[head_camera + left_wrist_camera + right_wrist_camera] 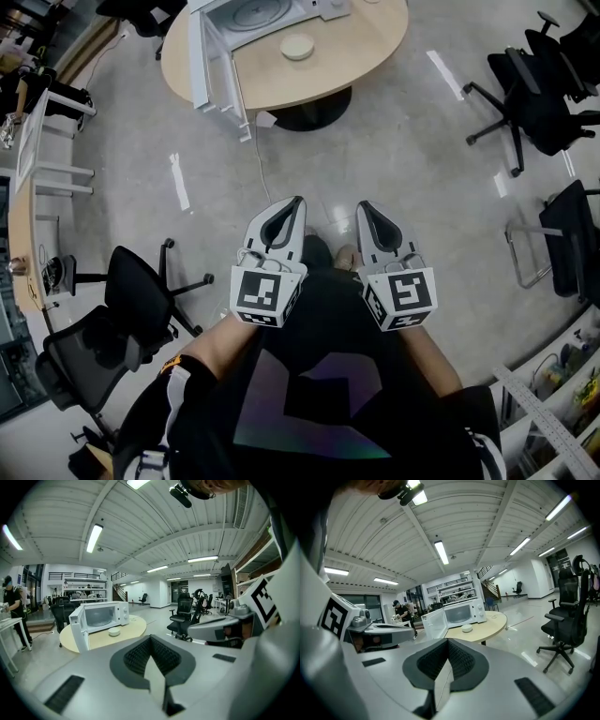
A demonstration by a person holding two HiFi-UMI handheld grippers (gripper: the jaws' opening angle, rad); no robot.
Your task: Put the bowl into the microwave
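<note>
The task has not begun in practice: the bowl (298, 47) sits on the round table (375, 42) at the far side of the floor, just in front of the microwave (255, 13), and the person stands well apart from both.

The main risk, in my judgement, comes from the microwave door (210, 64). It is swung fully open and reaches to the table's near-left edge, so a gripper or an elbow could knock it during the approach. A thin cable (260, 159) seems to run from the table down across the floor toward the person, and a foot could catch on it. The bowl looks low and smooth, so a pinch on its rim could slip and the bowl could tip or fall.

The left gripper (294, 206) and the right gripper (365, 208) are held side by side near the body, above the bare floor. In each gripper view the two jaws are pressed together at the tips. Nothing lies between them and they touch nothing. They must spread before either one can take the bowl.
</note>
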